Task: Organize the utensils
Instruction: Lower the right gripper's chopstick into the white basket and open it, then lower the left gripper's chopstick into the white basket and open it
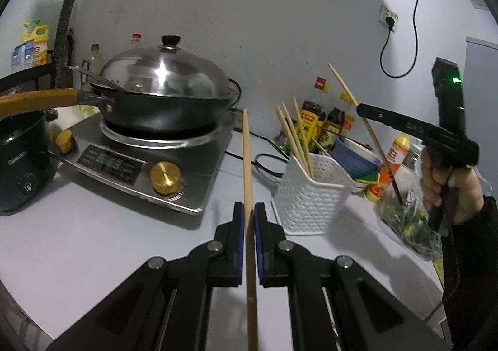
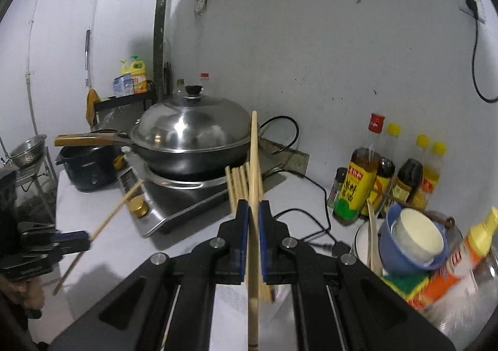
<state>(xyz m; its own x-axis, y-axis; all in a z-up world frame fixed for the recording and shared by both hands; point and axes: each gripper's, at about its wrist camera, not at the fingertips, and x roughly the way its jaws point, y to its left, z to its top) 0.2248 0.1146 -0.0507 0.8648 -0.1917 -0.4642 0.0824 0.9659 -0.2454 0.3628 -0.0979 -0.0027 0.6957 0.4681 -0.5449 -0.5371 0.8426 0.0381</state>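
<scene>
My left gripper (image 1: 249,214) is shut on a pale wooden chopstick (image 1: 247,151) that runs straight ahead between its blue pads. To its right stands a white perforated basket (image 1: 311,198) holding several chopsticks (image 1: 295,136). My right gripper (image 1: 361,109), held by a hand, hangs above and right of the basket, shut on another chopstick (image 1: 342,89) that slants down. In the right wrist view, the right gripper (image 2: 254,211) clamps its chopstick (image 2: 254,158), with the basket's chopsticks (image 2: 238,186) just beyond. The left gripper (image 2: 87,239) shows at the far left with its chopstick (image 2: 118,207).
A lidded wok (image 1: 165,83) sits on an induction cooker (image 1: 130,170), with a black pot (image 1: 21,161) at the left. Sauce bottles (image 2: 358,182), a blue bowl (image 2: 404,245), a bag of greens (image 1: 404,217) and cables (image 2: 311,217) crowd the right side by the wall.
</scene>
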